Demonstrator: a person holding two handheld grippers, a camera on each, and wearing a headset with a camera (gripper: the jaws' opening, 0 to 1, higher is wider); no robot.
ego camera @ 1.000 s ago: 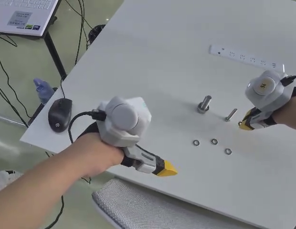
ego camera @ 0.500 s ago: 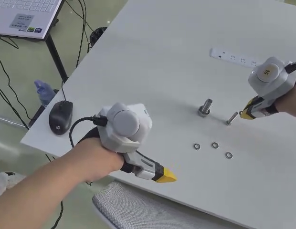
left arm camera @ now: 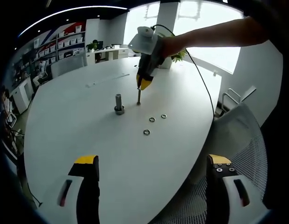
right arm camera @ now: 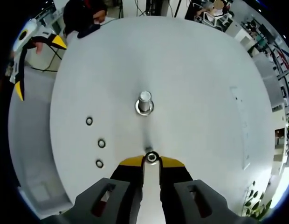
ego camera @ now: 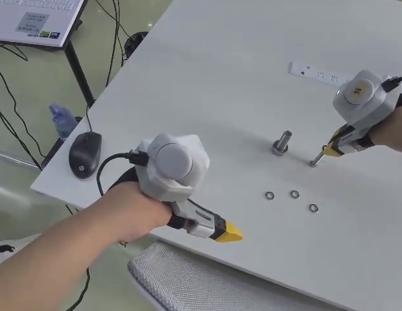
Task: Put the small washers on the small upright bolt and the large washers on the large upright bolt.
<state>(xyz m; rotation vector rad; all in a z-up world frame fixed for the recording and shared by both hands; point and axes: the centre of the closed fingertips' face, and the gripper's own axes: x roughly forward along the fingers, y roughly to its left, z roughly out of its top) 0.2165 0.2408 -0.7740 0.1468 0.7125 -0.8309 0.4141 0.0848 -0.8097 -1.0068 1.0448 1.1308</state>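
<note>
On the right side of the table (ego camera: 207,78), our right gripper (ego camera: 329,151) pinches the small bolt (ego camera: 316,159) upright just beside the large bolt (ego camera: 282,142), three washers (ego camera: 294,194) lying near them, while our left gripper (ego camera: 229,231) hovers spread wide by the near edge.

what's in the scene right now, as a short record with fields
left gripper: open, holding nothing, over the table near its front edge
right gripper: shut on the top of the small bolt
large bolt: upright, beside the small bolt, not gripped
washers: three, loose on the table
</note>
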